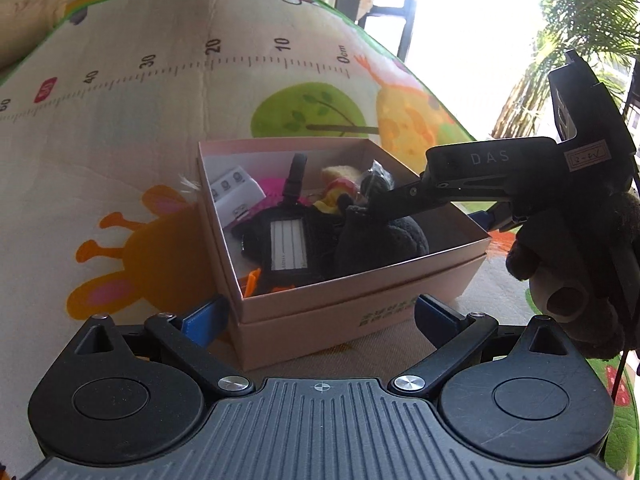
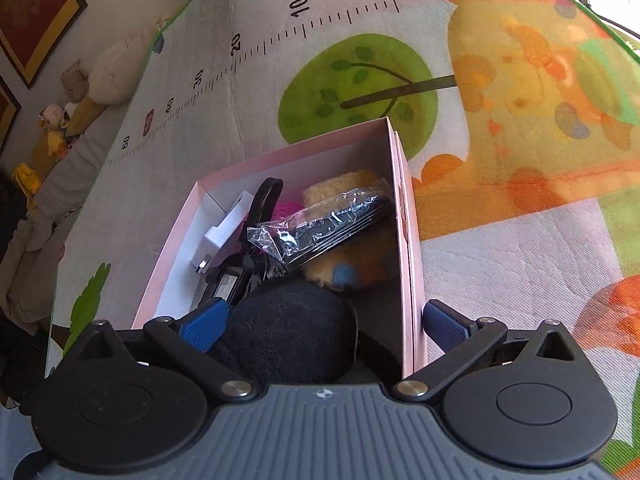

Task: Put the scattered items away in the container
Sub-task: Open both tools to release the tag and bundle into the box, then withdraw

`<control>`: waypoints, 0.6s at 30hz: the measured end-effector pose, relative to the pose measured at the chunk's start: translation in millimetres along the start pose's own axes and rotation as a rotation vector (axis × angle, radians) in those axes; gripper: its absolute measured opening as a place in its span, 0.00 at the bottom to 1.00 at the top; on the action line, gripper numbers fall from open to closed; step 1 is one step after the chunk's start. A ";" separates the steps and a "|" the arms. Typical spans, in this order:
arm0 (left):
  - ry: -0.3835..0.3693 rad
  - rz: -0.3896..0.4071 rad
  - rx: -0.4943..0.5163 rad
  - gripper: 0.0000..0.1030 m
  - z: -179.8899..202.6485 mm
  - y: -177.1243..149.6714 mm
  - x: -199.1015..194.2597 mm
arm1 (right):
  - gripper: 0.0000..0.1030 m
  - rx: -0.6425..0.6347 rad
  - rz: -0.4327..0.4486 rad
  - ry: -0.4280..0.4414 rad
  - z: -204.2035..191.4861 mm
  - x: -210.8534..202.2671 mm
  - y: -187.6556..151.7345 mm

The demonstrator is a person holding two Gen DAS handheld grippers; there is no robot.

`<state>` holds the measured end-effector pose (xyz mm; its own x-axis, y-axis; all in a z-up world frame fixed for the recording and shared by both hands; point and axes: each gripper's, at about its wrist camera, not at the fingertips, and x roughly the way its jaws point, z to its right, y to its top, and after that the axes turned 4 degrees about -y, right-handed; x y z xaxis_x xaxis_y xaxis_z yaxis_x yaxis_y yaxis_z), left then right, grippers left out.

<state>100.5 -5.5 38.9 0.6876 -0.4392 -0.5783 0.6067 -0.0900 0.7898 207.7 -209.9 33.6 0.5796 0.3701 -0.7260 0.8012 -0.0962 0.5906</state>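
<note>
We logged the pink box [image 1: 360,292] on the play mat [image 1: 120,160], with the left gripper [image 1: 320,316] spread wide and empty just before its near wall. From that view the right gripper [image 1: 374,206] reached into the box onto the black fleece item [image 1: 380,240]. Its own camera showed the right gripper's blue pads [image 2: 204,326] wide apart, straddling the fleece and the box wall; actual contact possibly none. Only that view revealed the plastic-wrapped black piece [image 2: 340,220].
</note>
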 end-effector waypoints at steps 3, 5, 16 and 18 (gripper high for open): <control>0.007 0.003 0.003 0.98 -0.6 -1.1 -2.9 | 1.00 0.000 0.002 0.000 -3.1 4.3 1.1; 0.007 0.006 0.005 0.98 -0.6 -1.8 -2.8 | 1.00 0.001 0.003 0.011 -0.6 2.8 1.4; 0.195 0.075 -0.002 1.00 20.7 -37.1 -29.6 | 1.00 -0.145 0.191 -0.175 -4.9 -65.5 -68.7; 0.218 0.053 -0.008 1.00 23.2 -43.8 -24.9 | 1.00 -0.195 0.165 -0.262 -11.2 -53.7 -94.4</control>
<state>47.5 -11.4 23.4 0.7880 -0.2396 -0.5671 0.5698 -0.0648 0.8192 99.3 -210.3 20.8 0.7376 0.1124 -0.6659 0.6647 0.0530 0.7452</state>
